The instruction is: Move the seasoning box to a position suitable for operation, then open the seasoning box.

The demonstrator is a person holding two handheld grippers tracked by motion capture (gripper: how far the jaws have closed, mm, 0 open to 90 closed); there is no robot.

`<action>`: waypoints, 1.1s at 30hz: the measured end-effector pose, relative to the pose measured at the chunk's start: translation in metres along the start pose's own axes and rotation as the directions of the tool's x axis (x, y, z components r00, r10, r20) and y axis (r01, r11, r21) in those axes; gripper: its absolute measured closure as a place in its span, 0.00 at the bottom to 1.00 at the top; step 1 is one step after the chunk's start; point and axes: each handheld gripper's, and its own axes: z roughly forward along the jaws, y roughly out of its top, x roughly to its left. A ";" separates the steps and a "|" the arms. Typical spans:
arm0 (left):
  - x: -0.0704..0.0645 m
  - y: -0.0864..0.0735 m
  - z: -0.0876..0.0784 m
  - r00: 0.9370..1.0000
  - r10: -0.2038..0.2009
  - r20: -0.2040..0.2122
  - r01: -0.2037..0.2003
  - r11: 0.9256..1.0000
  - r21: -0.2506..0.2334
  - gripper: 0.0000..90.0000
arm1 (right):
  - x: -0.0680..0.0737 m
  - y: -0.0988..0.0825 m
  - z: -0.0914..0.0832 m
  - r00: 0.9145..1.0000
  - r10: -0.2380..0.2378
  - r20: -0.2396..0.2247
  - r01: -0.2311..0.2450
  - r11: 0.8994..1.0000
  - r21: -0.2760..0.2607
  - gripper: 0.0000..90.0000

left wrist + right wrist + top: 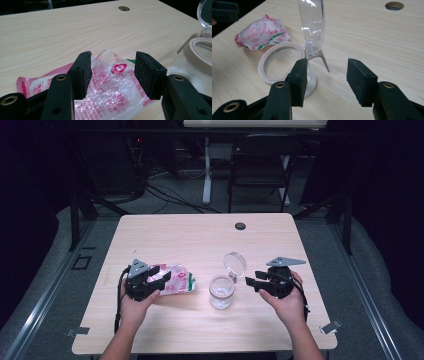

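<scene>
left claw (159, 281): jaws gaping wide over the crinkled plastic bag (176, 281), pads not pressing it | bag: lying flat on the tabletop (200, 235), left of the jar (221, 291) | jar: standing with lid (234, 264) flipped up | right claw (251, 283): jaws standing wide, empty, beside jar | step: likely bag pickup for pouring; next: closing on bag.

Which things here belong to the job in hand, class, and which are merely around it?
In the job: plastic packet, glass jar with its lid flipped up, left gripper, right gripper.
Merely around: folding chair, floor cables, the table's cable hole.
</scene>
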 end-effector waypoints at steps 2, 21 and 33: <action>0.000 0.001 -0.001 1.000 -0.007 0.022 0.007 1.000 0.011 0.53 | -0.001 -0.004 -0.002 1.000 -0.002 -0.007 0.002 1.000 -0.003 0.56; 0.004 -0.026 -0.013 0.995 0.069 0.068 -0.074 0.994 0.076 0.60 | 0.004 -0.015 0.002 0.999 -0.047 -0.015 0.046 0.999 -0.028 0.63; -0.026 -0.023 -0.002 0.981 0.176 0.080 -0.185 0.976 0.117 0.41 | 0.006 -0.018 -0.004 0.999 -0.023 -0.033 0.021 0.998 -0.059 0.60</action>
